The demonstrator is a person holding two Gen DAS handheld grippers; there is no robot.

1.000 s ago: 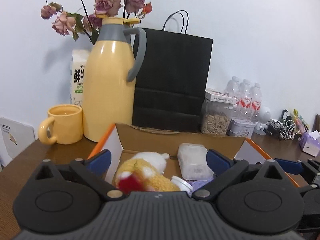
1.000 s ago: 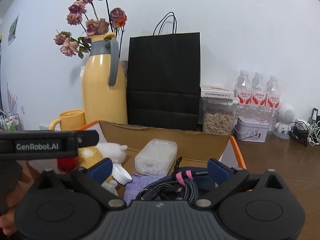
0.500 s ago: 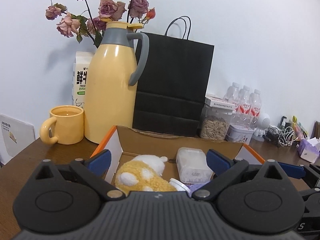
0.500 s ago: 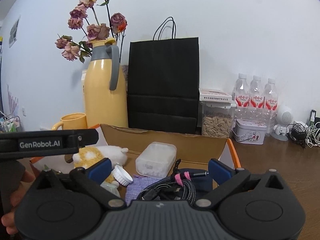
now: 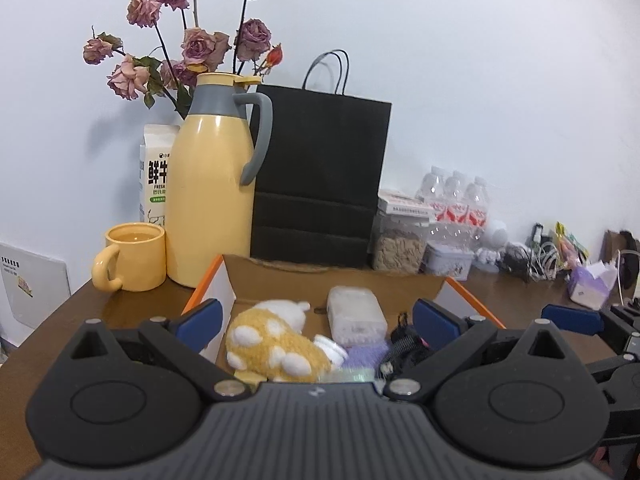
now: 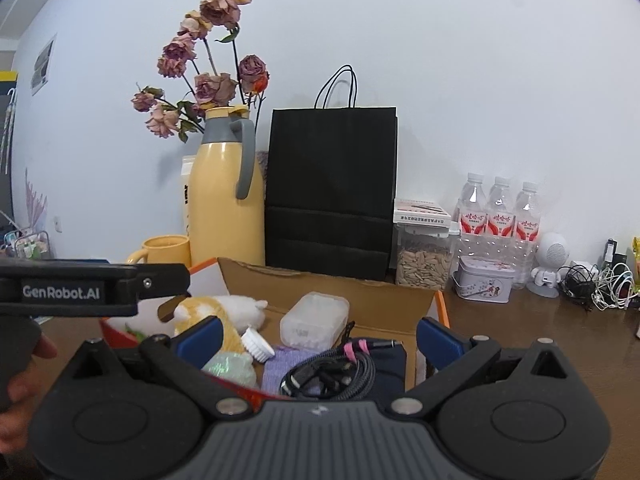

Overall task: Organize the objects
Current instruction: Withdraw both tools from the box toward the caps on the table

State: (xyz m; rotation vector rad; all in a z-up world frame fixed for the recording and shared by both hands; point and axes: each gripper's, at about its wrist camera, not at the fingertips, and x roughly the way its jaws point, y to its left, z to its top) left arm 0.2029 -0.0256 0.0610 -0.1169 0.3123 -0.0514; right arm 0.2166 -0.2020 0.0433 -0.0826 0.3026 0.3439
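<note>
An open cardboard box with orange edges sits on the brown table. In it lie a yellow-and-white plush toy, a clear plastic case, a white cap, a purple cloth and a coiled black cable. My left gripper is open and empty, raised above the box's near side. My right gripper is open and empty above the cable. The left gripper's body shows at the left of the right wrist view.
Behind the box stand a yellow thermos, a yellow mug, a milk carton, a black paper bag, a seed jar, a tin and water bottles. Cables lie at the right.
Both grippers have risen and pulled back from the box. The plush toy has rolled over: its red part no longer shows and it lies in the box.
</note>
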